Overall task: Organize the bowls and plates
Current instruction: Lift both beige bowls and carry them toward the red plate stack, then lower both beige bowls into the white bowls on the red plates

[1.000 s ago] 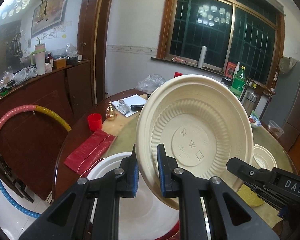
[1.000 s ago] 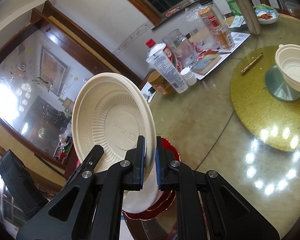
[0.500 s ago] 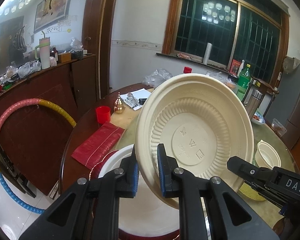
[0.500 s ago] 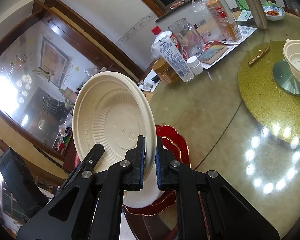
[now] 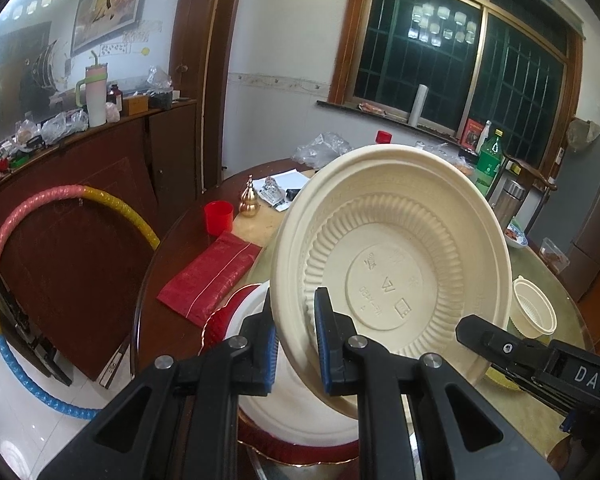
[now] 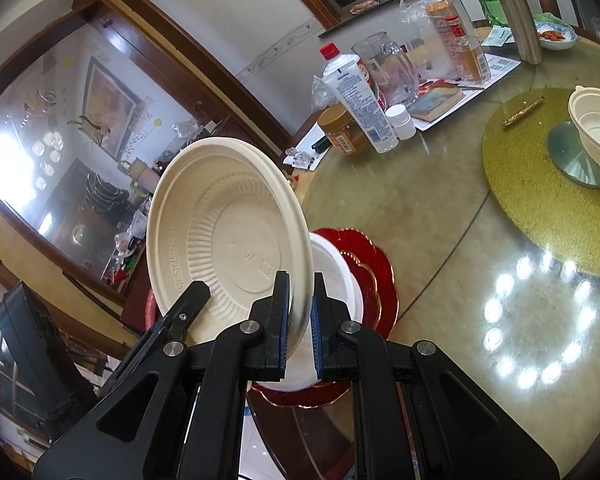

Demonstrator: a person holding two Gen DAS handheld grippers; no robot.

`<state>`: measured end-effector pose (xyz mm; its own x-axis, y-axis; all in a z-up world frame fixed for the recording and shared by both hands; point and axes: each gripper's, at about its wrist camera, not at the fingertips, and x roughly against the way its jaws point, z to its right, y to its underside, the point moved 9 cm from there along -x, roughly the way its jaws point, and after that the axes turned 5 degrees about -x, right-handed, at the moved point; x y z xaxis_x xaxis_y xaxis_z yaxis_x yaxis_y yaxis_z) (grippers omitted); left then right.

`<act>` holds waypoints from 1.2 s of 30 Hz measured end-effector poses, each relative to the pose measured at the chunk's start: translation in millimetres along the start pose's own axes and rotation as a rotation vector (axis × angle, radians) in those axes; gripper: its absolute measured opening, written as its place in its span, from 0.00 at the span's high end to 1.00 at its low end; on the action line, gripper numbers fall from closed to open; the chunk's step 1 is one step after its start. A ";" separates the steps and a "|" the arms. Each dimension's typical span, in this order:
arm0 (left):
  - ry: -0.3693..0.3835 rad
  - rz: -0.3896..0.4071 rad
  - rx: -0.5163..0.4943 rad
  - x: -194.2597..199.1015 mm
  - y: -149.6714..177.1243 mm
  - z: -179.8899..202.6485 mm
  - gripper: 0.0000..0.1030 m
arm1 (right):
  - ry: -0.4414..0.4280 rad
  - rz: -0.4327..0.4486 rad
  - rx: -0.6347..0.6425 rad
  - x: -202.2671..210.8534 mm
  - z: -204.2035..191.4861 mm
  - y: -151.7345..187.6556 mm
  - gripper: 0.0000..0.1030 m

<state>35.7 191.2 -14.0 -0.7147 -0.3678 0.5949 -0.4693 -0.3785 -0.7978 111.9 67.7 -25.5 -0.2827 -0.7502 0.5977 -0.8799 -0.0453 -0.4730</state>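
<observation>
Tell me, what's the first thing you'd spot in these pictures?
A big cream plate tipped up on its edge, filling the middle of both views. The left gripper and the right gripper each pinch its rim. Just below it sits a white plate on a red plate, at the table's near edge.

A dark barred window (image 5: 460, 68) faces white walls, a wooden sideboard (image 5: 100, 152) and glossy white floor tiles (image 5: 16, 412).

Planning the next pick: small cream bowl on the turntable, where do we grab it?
Grip the small cream bowl by its flared rim, one finger inside and one outside, coming from above. It sits upright, mouth open, alone on the turntable; the ribbed wall tapers downward, so a side pinch might slip.
</observation>
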 end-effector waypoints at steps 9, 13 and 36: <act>0.010 -0.036 0.013 2.9 7.9 -7.8 0.86 | 0.033 -0.028 -0.009 -2.0 -3.6 11.8 0.91; 0.009 -0.032 0.019 9.8 9.1 -12.9 0.86 | 0.053 -0.017 0.005 1.4 -12.2 16.4 0.91; 0.067 -0.053 0.007 21.1 18.3 -20.0 0.85 | 0.071 -0.007 0.015 12.5 -22.3 34.3 0.91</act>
<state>1.7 193.6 -18.0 -0.7222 -0.2894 0.6282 -0.5041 -0.4017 -0.7645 69.7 71.6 -19.8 -0.3038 -0.7010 0.6452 -0.8761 -0.0605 -0.4783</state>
